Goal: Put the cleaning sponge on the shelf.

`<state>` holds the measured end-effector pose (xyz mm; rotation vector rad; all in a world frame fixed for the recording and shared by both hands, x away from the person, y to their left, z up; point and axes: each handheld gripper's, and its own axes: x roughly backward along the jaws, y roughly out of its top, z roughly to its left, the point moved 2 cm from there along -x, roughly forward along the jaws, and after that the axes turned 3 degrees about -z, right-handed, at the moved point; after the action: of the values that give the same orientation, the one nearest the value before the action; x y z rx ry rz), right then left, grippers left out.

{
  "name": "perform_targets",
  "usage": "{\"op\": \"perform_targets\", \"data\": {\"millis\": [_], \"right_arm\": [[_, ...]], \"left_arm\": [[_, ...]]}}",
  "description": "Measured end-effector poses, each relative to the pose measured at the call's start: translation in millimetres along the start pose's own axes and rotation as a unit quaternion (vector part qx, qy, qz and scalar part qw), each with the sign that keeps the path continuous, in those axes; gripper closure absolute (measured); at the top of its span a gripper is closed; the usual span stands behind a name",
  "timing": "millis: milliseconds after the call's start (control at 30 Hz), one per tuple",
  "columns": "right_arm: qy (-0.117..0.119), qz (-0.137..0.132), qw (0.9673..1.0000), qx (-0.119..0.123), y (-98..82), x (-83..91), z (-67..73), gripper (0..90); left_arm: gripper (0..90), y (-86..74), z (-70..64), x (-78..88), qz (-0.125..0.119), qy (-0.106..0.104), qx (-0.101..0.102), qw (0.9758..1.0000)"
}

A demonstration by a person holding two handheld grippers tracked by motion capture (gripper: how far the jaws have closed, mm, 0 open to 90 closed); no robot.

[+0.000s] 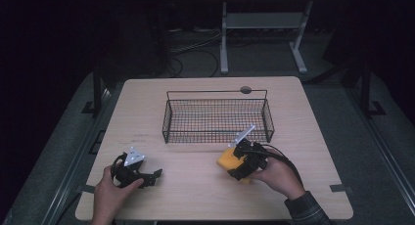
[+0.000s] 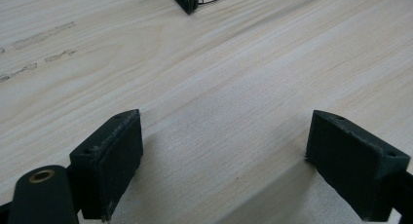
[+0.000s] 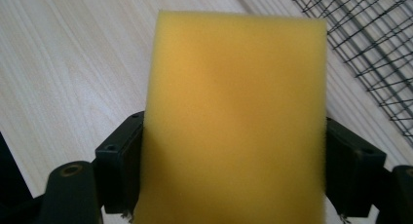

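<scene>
1. On the right side of the table [image 1: 195, 176], the right hand-held gripper [image 1: 241, 162] holds a yellow sponge [image 1: 227, 159].
2. Seen from the right gripper view, the yellow sponge [image 3: 236, 117] sits between the two black jaws, and both pads press on its sides.
3. From the high view, the sponge is just in front of the wire basket [image 1: 218, 118], near its right end, and sticks out of the gripper to the left.
4. The person's right hand [image 1: 279, 175] wraps around that gripper from behind, and a black cable curves over the hand.
5. The wire basket is black and stands in the middle of the table, with a thin handle bar along its far side.
6. The left hand-held gripper [image 1: 155, 176] is low over the table near the left front edge, well apart from the sponge.
7. Its jaws stand wide, with only bare wood between them in the left gripper view, where the left hand-held gripper [image 2: 224, 158] points toward a corner of the basket [image 2: 187, 0].
8. The left hand [image 1: 108, 193] grips it from below.
</scene>
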<state>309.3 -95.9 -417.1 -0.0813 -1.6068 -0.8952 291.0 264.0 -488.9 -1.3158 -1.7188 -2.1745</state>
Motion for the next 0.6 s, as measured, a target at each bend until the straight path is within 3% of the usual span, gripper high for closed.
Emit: {"op": "perform_targets", "data": {"millis": [600], "right_arm": [[-0.007,-0.013,0.9998,-0.014,4.4,27.1,-17.2,22.0]], "left_arm": [[12.6,0.1,0.2,0.1,0.001,0.0,-0.001,1.0]]}}
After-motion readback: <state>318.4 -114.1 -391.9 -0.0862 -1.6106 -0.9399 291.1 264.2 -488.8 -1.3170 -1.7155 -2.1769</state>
